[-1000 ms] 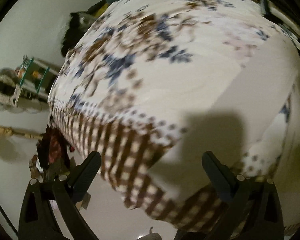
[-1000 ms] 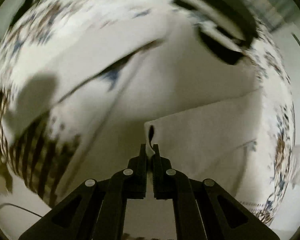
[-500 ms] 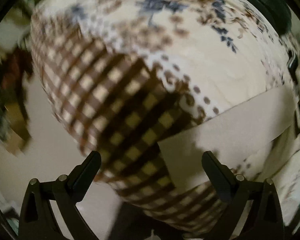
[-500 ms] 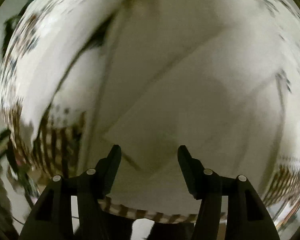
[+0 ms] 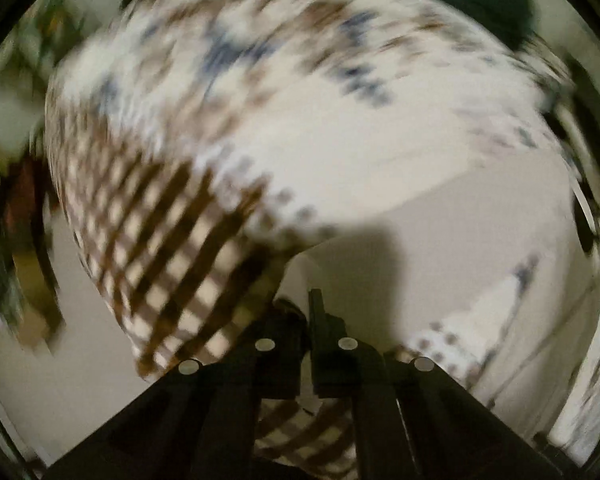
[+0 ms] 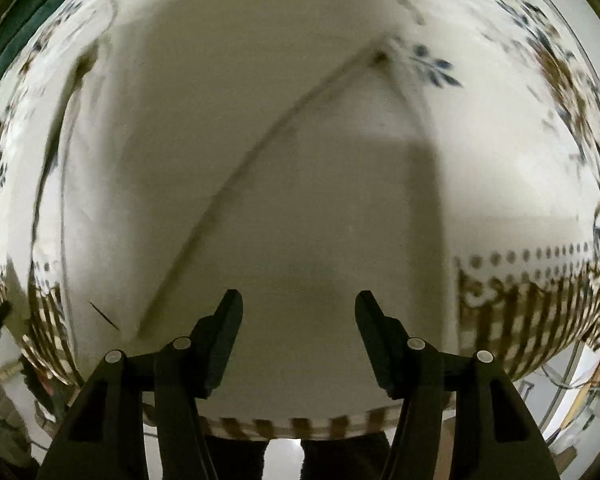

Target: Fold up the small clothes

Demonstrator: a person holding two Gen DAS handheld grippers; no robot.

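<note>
Fold's partway w/ one plain flap over the floral cloth (image 5: 340, 152): left gripper (image 5: 306, 320) pinching its checked corner, right gripper (image 6: 298, 312) wide open, empty, more folds prob. left.

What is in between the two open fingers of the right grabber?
Only plain cream cloth of the garment, its unprinted side, shows between the open right gripper's fingers in the right wrist view; whether they touch it is unclear.

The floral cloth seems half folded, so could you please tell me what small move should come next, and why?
Probably lift the left tongs and carry that checked corner across: they look shut on the floral cloth, while the right tongs hang open over its plain side.
</note>
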